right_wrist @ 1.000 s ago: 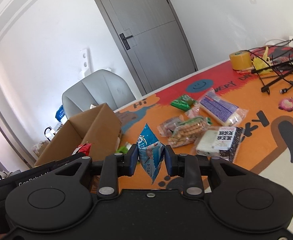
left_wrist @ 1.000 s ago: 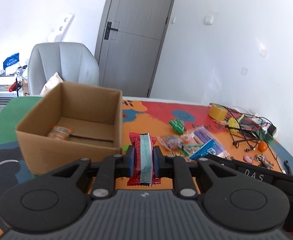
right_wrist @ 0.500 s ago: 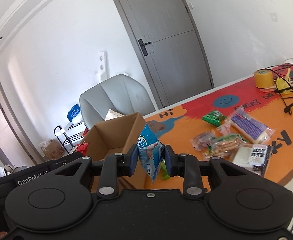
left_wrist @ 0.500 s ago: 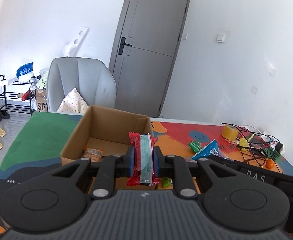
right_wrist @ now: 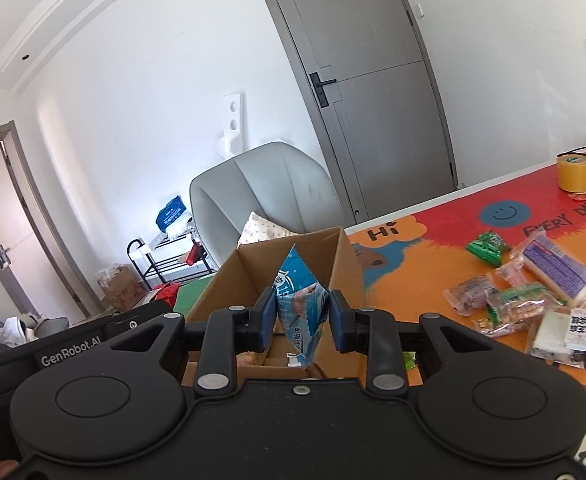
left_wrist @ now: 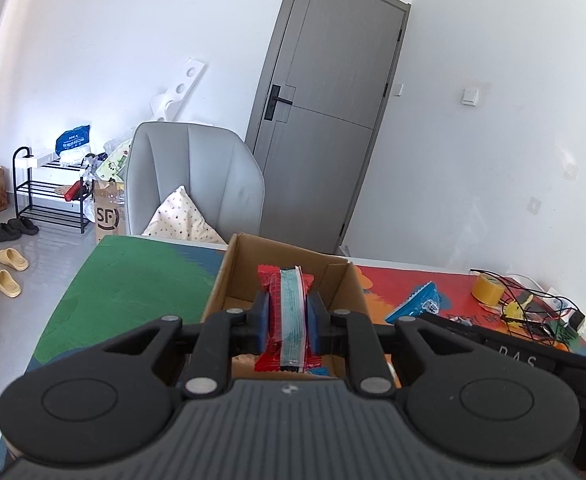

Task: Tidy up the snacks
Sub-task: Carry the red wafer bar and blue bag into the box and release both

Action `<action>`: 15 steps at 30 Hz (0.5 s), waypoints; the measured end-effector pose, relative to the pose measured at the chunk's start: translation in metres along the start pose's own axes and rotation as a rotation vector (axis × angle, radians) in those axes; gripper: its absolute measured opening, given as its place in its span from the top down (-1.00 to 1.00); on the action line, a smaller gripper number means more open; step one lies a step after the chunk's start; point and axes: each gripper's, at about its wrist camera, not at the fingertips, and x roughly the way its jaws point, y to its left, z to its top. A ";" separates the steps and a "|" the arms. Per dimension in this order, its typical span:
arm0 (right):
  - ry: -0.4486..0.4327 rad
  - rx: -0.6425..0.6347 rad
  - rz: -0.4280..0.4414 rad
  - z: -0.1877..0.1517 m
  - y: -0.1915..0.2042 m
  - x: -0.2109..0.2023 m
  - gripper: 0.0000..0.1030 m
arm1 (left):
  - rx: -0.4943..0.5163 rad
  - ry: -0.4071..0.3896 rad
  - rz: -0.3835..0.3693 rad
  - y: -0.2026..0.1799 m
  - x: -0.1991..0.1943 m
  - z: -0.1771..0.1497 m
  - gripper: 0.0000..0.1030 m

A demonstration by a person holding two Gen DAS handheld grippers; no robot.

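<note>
The left gripper (left_wrist: 286, 322) is clamped on a red snack packet (left_wrist: 284, 320), and the right gripper (right_wrist: 301, 320) pinches a blue snack bag (right_wrist: 301, 308). Both are held over the near edge of the open cardboard box (right_wrist: 349, 264). This looks like the drop-off step: next, each should be moved in over the opening and released. More snacks (right_wrist: 533, 296) lie on the mat to the right.

A red snack packet (left_wrist: 284, 316) carries a pale teal stripe; a blue bag (right_wrist: 301, 308) shows white print; brown box (right_wrist: 345, 264); orange-red mat (right_wrist: 433, 248); yellow tape roll (right_wrist: 574, 173).
</note>
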 end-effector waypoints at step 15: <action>0.025 0.015 -0.010 0.005 -0.001 0.030 0.43 | -0.002 0.059 -0.020 0.000 0.045 0.001 0.63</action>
